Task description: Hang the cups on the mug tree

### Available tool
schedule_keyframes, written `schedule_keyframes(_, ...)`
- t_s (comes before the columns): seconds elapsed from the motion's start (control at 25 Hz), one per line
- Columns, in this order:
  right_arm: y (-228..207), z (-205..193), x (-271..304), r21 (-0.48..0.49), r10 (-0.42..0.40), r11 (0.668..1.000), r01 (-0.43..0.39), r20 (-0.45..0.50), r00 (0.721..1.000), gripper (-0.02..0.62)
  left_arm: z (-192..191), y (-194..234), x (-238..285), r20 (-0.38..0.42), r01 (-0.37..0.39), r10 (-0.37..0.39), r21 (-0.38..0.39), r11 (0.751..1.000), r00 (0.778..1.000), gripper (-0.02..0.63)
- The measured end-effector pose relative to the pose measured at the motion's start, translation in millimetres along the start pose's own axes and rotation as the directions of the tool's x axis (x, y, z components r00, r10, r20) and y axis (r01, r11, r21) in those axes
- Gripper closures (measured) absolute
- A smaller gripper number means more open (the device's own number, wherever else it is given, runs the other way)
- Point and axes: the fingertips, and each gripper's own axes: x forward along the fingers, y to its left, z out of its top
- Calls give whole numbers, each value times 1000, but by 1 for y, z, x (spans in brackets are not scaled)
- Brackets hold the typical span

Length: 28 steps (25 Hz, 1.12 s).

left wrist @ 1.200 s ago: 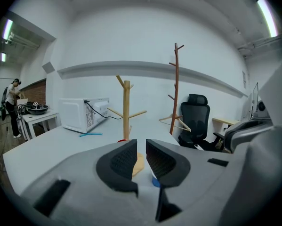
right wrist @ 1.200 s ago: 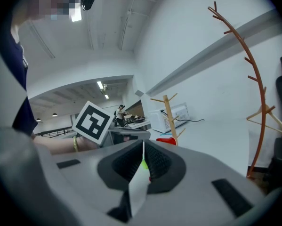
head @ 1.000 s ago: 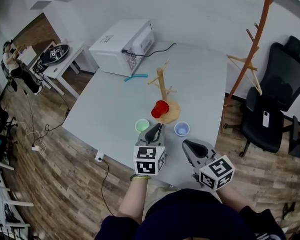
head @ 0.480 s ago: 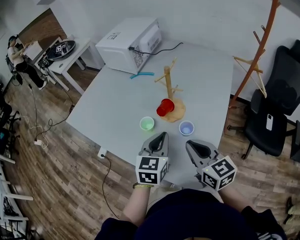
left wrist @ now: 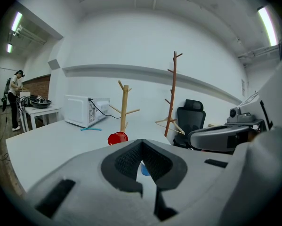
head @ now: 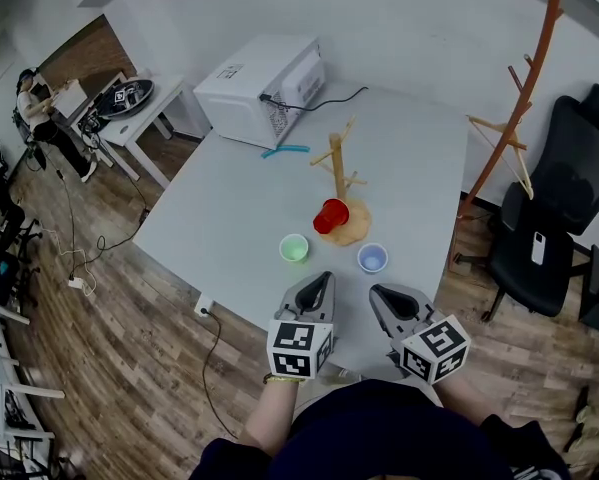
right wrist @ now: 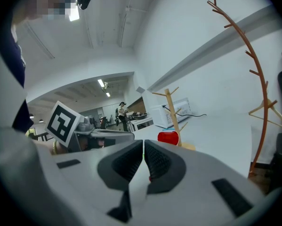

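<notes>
A wooden mug tree (head: pixel 337 166) stands on a round base mid-table. A red cup (head: pixel 328 215) lies on its side against that base. A green cup (head: pixel 294 248) and a blue cup (head: pixel 372 258) stand upright nearer to me. My left gripper (head: pixel 324 279) is shut and empty, just short of the gap between the green and blue cups. My right gripper (head: pixel 375 293) is also shut and empty, close behind the blue cup. In the left gripper view the red cup (left wrist: pixel 117 138) and the mug tree (left wrist: pixel 124 105) show past the closed jaws. The right gripper view shows the red cup (right wrist: pixel 168 137) too.
A white microwave (head: pixel 264 90) with its cord sits at the table's far left, a teal stick (head: pixel 284 151) in front of it. An orange coat stand (head: pixel 524 88) and a black office chair (head: pixel 569 198) are to the right. A person (head: pixel 34 103) stands by a side table (head: pixel 129 103) far left.
My left gripper has drawn back a little from the green cup toward the near table edge. The cups and the right gripper have kept their places.
</notes>
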Motion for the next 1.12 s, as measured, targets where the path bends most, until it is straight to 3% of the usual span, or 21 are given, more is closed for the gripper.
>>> schedule_keyframes(0.4,-4,-1,-3,22,-14,1000,14,4,1000,565,5,-3,4,32,5,-5,-2,1000,999,586)
schedule_keyframes(0.96,-9,-3,-4,37,-39,999,38,9,999,565,-12,12,11,-6,-21,21,-25,999,1000,581)
schedule_keyframes(1.12,-11,-3,-4,39,-48,998,48,7,999,565,-18,19,15,-16,-35,35,-30,999,999,468)
